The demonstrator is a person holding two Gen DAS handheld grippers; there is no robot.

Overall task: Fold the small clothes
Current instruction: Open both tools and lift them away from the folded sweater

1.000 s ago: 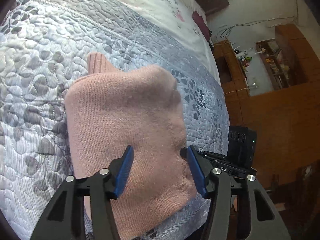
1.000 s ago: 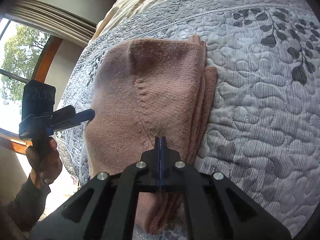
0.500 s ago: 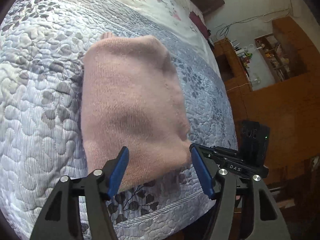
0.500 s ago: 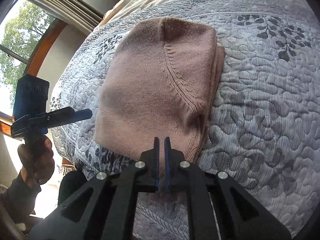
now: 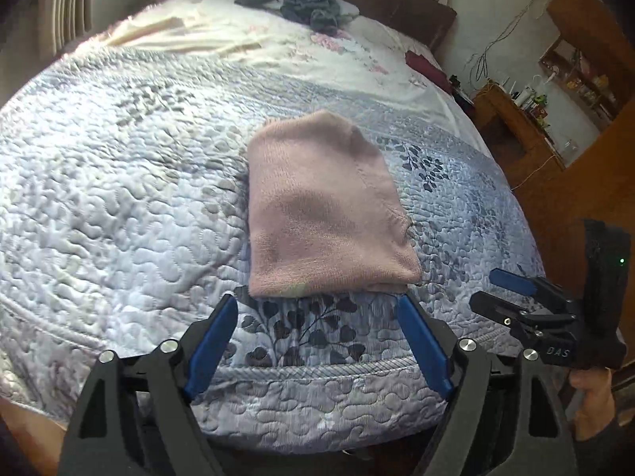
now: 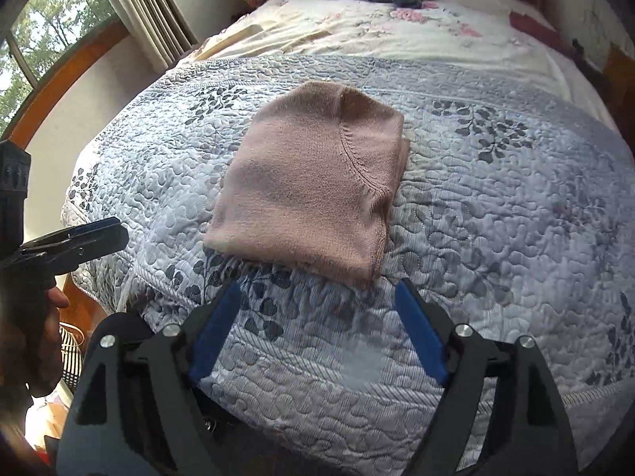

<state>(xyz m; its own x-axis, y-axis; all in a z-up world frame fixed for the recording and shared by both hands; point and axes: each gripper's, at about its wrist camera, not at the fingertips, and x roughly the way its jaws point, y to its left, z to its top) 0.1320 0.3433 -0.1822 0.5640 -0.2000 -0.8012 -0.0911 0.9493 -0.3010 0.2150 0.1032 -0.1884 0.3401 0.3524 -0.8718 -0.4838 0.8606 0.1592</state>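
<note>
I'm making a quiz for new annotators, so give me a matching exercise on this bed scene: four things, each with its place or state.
Things:
1. pink knitted garment
2. grey-green crumpled clothes
3. left gripper
4. dark red cloth

Places or states:
A. open, empty
B. heaped at the bed's far end
C. folded on the grey quilt
D. at the bed's far right edge

Pairs: 1-C, 2-B, 3-A, 4-D
</note>
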